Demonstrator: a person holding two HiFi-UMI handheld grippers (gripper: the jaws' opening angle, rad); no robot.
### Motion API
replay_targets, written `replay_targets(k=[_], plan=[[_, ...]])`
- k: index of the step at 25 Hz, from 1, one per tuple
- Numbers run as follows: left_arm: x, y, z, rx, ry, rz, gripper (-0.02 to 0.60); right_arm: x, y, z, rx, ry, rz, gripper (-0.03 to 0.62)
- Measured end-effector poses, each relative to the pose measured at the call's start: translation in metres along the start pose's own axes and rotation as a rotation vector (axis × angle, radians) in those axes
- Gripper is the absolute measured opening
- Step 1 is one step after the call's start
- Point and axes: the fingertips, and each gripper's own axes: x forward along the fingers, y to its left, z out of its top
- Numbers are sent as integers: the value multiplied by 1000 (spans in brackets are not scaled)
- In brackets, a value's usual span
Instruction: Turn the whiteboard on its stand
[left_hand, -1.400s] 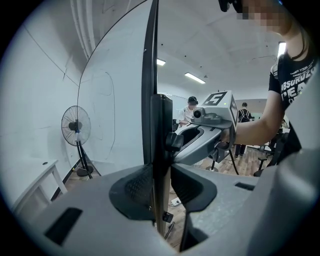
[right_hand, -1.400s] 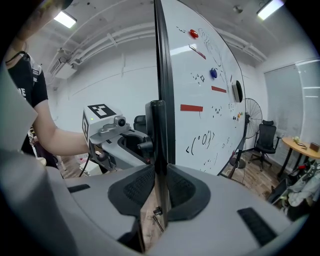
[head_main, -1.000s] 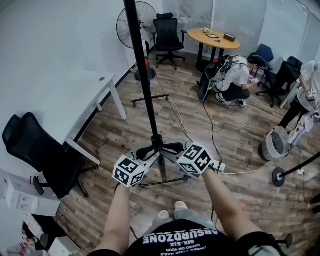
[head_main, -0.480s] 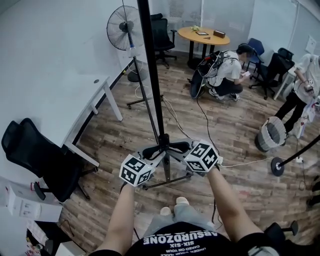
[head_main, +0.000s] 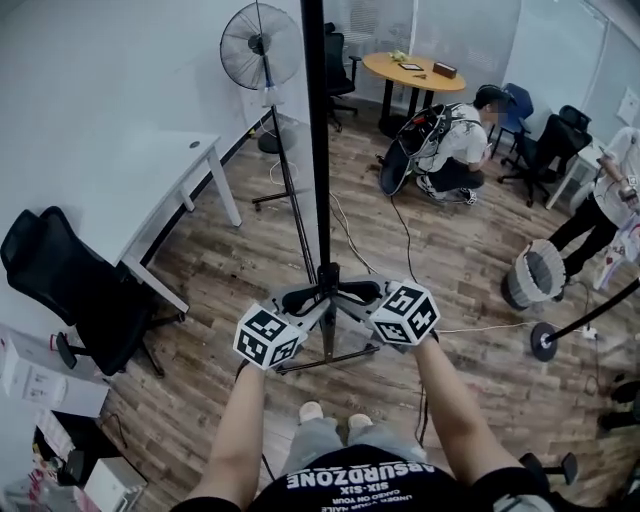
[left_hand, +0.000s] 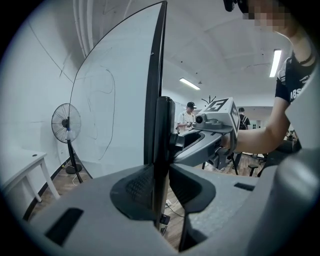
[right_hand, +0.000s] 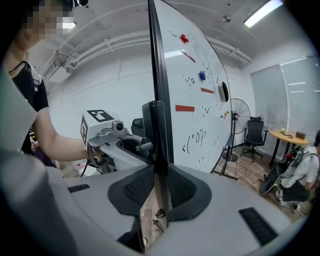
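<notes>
In the head view the whiteboard (head_main: 315, 120) shows edge-on as a thin black line running from the top of the view down to my grippers. My left gripper (head_main: 303, 298) and right gripper (head_main: 357, 293) meet at its lower frame from opposite sides. Left gripper view: both pads press on the black frame (left_hand: 159, 100), left gripper (left_hand: 161, 187) shut on it, and the right gripper (left_hand: 210, 132) faces it across the board. Right gripper view: the written face with magnets (right_hand: 200, 100) is on the right, and the right gripper (right_hand: 160, 189) is shut on the frame.
The stand's foot bars (head_main: 290, 197) lie on the wood floor below. A pedestal fan (head_main: 260, 45), a white desk (head_main: 150, 190) and a black chair (head_main: 60, 280) are to the left. A crouching person (head_main: 450, 150), a bin (head_main: 535, 272) and a floor cable (head_main: 470, 325) are to the right.
In the head view the board's edge has shifted right and stands more upright. The room behind it has swung sideways. Both grippers keep their hold on the frame.
</notes>
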Motion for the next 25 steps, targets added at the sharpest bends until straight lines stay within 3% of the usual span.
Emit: replay_targets(k=[7,15,25], plan=[[3,-50,-1,-21,-7,69,92,-41,21,-19,-27,6,50,75],[1,-93,-5,-30,-8,97,92,-73,44,-36,-35,-1,73,75],[-2,-121,-8,-43,-33,126,92,-95,60,-46,-50,-14,78,75]])
